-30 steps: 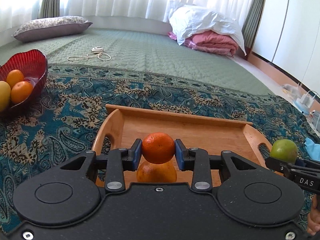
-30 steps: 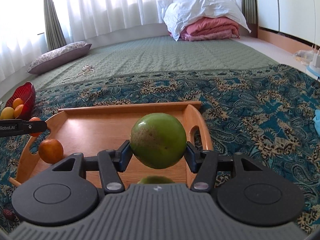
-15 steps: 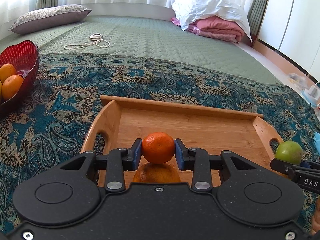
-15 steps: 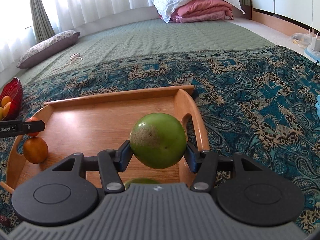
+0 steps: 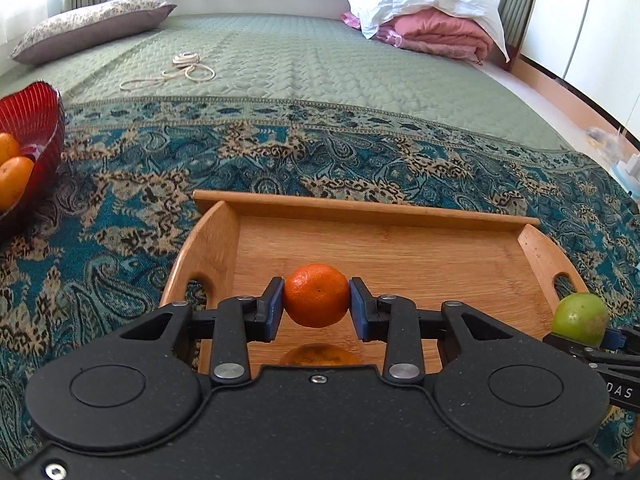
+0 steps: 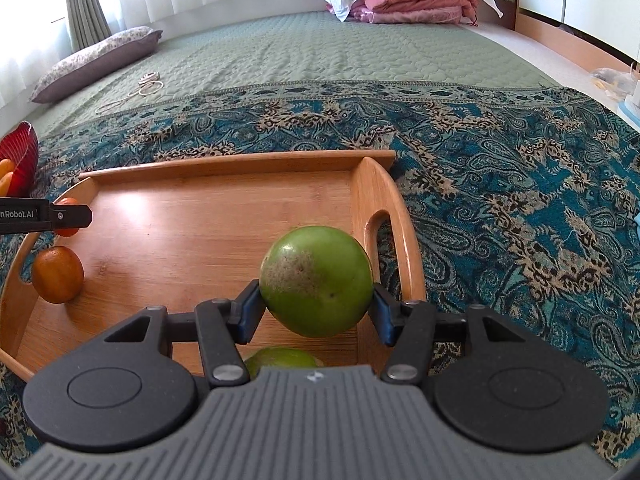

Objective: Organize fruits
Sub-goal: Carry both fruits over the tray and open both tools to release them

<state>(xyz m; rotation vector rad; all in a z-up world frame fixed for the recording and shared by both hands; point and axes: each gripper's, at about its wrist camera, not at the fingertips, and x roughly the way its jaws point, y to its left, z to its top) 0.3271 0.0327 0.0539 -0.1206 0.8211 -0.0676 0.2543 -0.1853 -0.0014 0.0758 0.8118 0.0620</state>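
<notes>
My left gripper (image 5: 316,308) is shut on a small orange mandarin (image 5: 316,294), held above the left part of a wooden tray (image 5: 368,210). A second orange (image 5: 318,355) lies on the tray just below it, also in the right wrist view (image 6: 58,274). My right gripper (image 6: 316,308) is shut on a green apple (image 6: 316,280) above the tray's right end (image 6: 396,216). Another green fruit (image 6: 280,360) lies on the tray under it, mostly hidden. The green apple also shows in the left wrist view (image 5: 580,318).
A red glass bowl (image 5: 36,108) with oranges stands on the patterned blue cloth (image 5: 120,200) left of the tray. Beyond lie a green quilt, a white cord (image 5: 180,68), a pillow (image 5: 88,28) and folded bedding (image 5: 432,20).
Both grippers have moved forward and tilted down over the tray, each still holding its fruit. The tray looks nearer and larger in both views.
</notes>
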